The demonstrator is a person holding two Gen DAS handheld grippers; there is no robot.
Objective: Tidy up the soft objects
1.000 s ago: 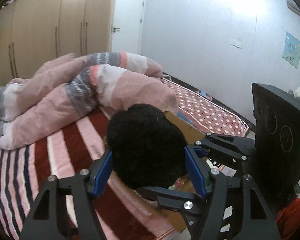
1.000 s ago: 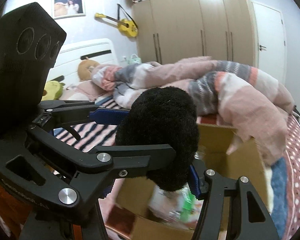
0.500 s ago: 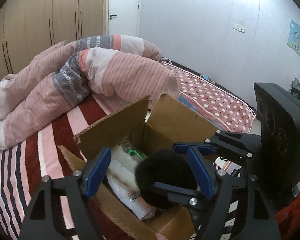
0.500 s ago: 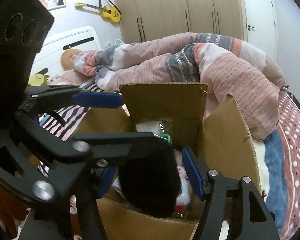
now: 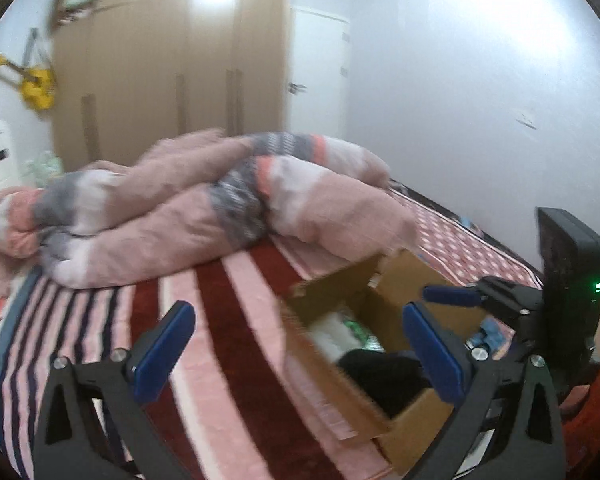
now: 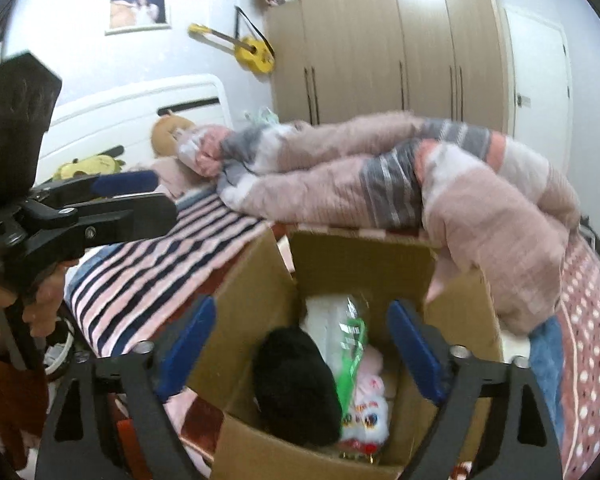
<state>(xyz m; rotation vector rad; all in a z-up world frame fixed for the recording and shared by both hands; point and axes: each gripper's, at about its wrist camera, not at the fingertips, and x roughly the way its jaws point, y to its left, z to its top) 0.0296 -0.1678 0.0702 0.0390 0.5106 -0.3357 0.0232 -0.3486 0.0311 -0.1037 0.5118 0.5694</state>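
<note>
Right now the right hand-held gripper (image 6: 298, 344) hangs just above the cardboard box (image 6: 256, 304) with its jaws wide apart and nothing between them; the left hand-held gripper (image 5: 296, 340), beside the box and over the striped bedspread (image 5: 236, 344), is likewise spread and empty. Inside the box lies the black fluffy toy (image 6: 296, 384), resting against the box's near-left wall, touching a white plastic-wrapped pack (image 6: 334, 320) with a green strip and a pink-and-white plush (image 6: 366, 408) toward the box's middle. So at least these soft things look stowed, and the black toy's placement appears done. Beyond the box, a rumpled pink and grey quilt (image 6: 440, 200) lies heaped, one corner drooping over the box's far-right flap. Farther off, near the headboard (image 6: 140, 116), a yellow plush (image 6: 90, 166) and a brown plush (image 6: 170, 130) lie loose; I judge those are likely what is left
</note>
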